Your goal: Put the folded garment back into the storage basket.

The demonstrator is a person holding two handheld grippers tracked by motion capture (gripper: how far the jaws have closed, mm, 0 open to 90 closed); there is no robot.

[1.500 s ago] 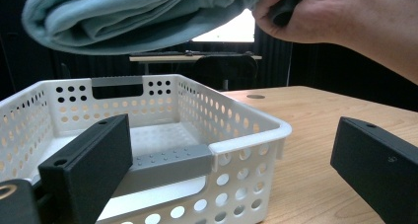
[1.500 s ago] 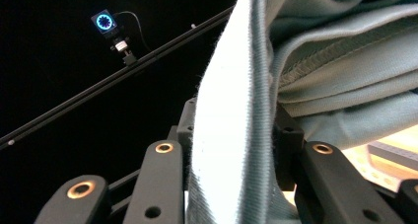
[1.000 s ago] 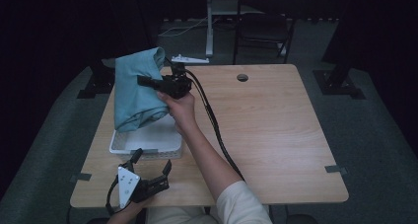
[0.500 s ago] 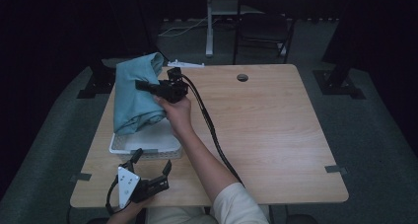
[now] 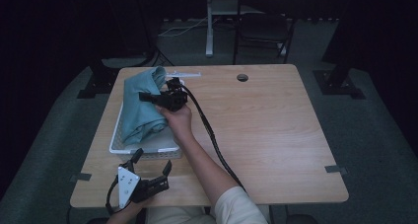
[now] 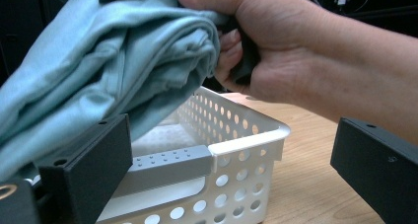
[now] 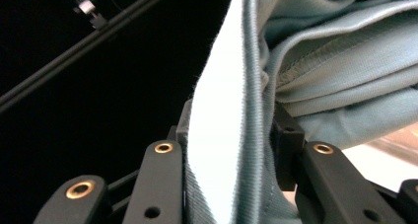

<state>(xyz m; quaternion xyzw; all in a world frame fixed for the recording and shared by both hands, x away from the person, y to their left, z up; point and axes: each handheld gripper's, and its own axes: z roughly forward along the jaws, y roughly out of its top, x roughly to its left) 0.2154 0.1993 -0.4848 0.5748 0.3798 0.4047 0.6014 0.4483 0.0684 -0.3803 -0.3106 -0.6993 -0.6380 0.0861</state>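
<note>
Dark floor and black curtains ring a pale wooden table (image 5: 276, 135), with a chair and a stand far behind it. Next in size is the white perforated basket (image 5: 118, 135) at the table's left side, its near wall close to the front edge. Over it hangs a folded teal cloth (image 5: 140, 105), bunched and draping, its lower folds sagging into the basket while the upper part is lifted near the far end.

The right gripper (image 5: 150, 96) is clamped on a thick edge of that cloth; the right gripper view shows several layers and a stitched hem pressed between the jaws. The left gripper (image 5: 150, 170) rests near the front left corner, jaws spread with nothing between them, just short of the basket.

Judging by its drape, the cloth is light, soft and limp, not fragile, and likely to unfold or slide if pinched by one layer. A hold across all stacked layers at the folded edge looks safest.
</note>
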